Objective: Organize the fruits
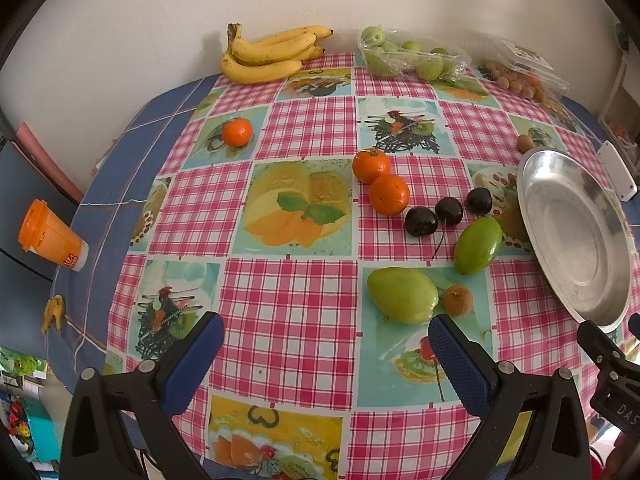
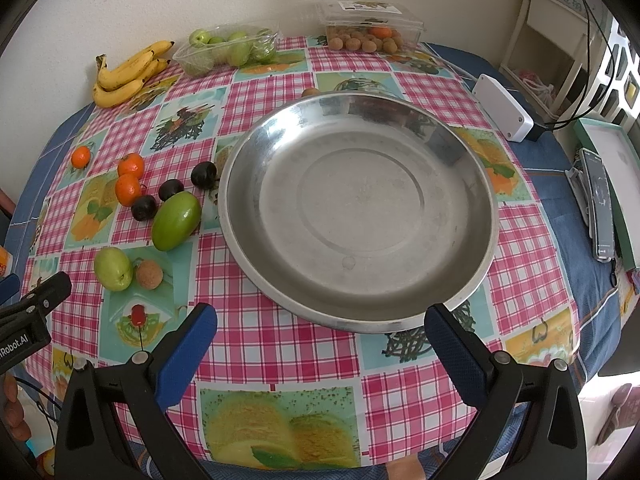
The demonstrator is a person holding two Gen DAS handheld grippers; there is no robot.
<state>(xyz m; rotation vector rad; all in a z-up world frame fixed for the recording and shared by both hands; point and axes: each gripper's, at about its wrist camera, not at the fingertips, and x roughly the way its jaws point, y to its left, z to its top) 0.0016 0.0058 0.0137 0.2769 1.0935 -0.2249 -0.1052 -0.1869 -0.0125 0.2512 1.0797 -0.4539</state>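
A large metal plate [image 2: 460, 184] [image 1: 532, 184] lies on the checked tablecloth with nothing in it. To its left lie loose fruits: two green fruits [image 1: 402, 295] [image 1: 478, 245], a brown lychee [image 1: 457, 299], three dark cherries [image 1: 421, 221], two tangerines [image 1: 389, 194] and a third tangerine [image 1: 237, 132] further left. My left gripper [image 1: 326, 354] is open above the cloth, just short of the nearer green fruit [image 2: 113, 268]. My right gripper [image 2: 320, 338] is open at the plate's near rim, holding nothing.
At the back by the wall lie a bunch of bananas [image 1: 268, 54], a clear tray of green fruits [image 1: 412, 58] and a clear box of longans [image 2: 370, 26]. An orange cup [image 1: 52, 236] lies at the left edge. A white box [image 2: 504, 108] and phone [image 2: 600, 204] sit right.
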